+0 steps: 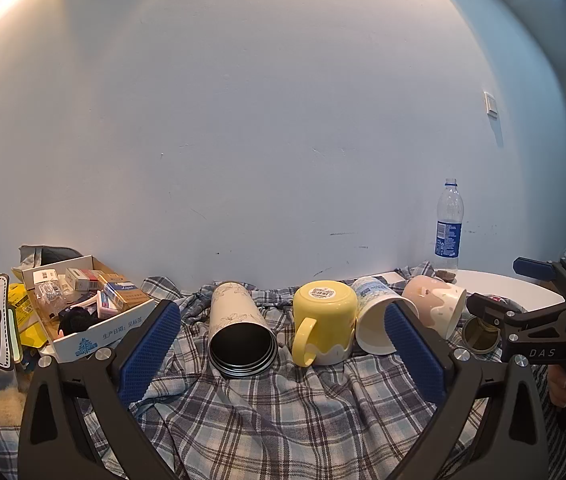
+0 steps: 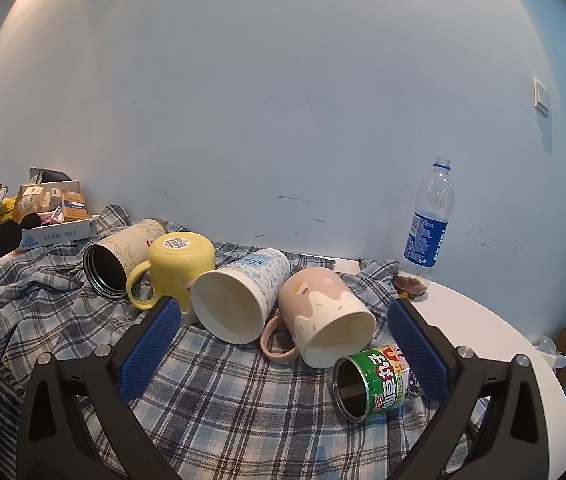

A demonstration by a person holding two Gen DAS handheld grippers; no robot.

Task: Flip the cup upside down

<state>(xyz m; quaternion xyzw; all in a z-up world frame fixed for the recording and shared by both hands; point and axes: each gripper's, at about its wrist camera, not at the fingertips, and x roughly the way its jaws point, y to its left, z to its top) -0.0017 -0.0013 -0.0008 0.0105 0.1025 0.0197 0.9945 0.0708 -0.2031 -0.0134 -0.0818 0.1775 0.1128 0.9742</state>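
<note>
On a plaid cloth (image 1: 283, 408) a yellow mug (image 1: 325, 322) stands upside down, base up; it also shows in the right wrist view (image 2: 179, 264). Beside it lie a cream tumbler (image 1: 239, 332) (image 2: 123, 256), a blue-patterned paper cup (image 1: 379, 320) (image 2: 239, 294), a pink mug (image 1: 437, 304) (image 2: 323, 316) and a green can (image 2: 379, 380), all on their sides. My left gripper (image 1: 283, 344) is open and empty, in front of the tumbler and yellow mug. My right gripper (image 2: 283, 344) is open and empty, in front of the paper cup and pink mug.
A cardboard box of small packets (image 1: 83, 304) (image 2: 51, 216) stands at the left by the wall. A clear water bottle (image 1: 449, 228) (image 2: 427, 224) stands at the back right on the white table (image 2: 503, 332). The wall is close behind the cups.
</note>
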